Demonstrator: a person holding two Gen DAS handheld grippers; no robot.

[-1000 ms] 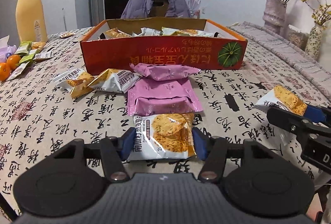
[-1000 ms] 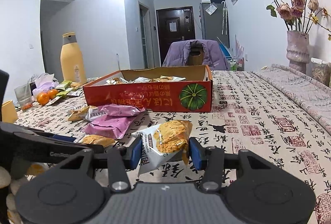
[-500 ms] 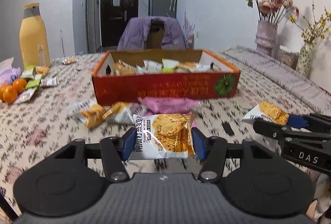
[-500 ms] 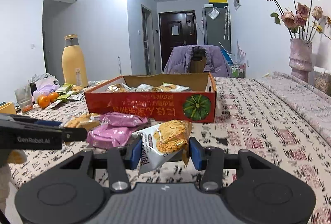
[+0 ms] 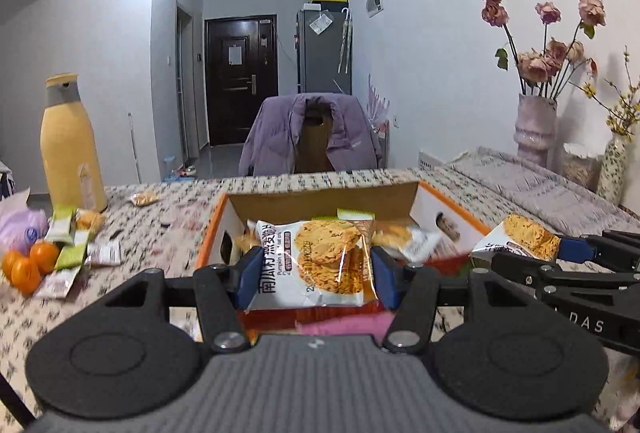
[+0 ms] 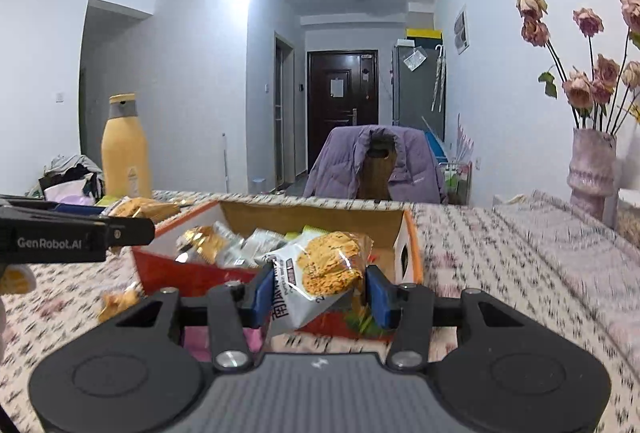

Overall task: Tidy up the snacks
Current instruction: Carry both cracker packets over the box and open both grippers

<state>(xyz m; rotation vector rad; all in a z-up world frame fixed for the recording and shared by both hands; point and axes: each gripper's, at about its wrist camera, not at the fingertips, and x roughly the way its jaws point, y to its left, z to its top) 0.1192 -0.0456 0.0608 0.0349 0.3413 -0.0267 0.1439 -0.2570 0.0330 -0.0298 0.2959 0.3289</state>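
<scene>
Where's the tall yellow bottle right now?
In the left wrist view, the yellow bottle stands upright at the table's far left, behind the oranges.

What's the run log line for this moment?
left gripper: shut on cookie packet | right gripper: shut on second cookie packet | both raised before orange box

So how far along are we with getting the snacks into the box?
Partly done. The orange box already holds several packets. In hand: the left tool grips one oat cookie packet, and the right tool grips another cookie packet, both raised near the box. Left: pink packets before the box, plus loose snacks beside the oranges.
</scene>
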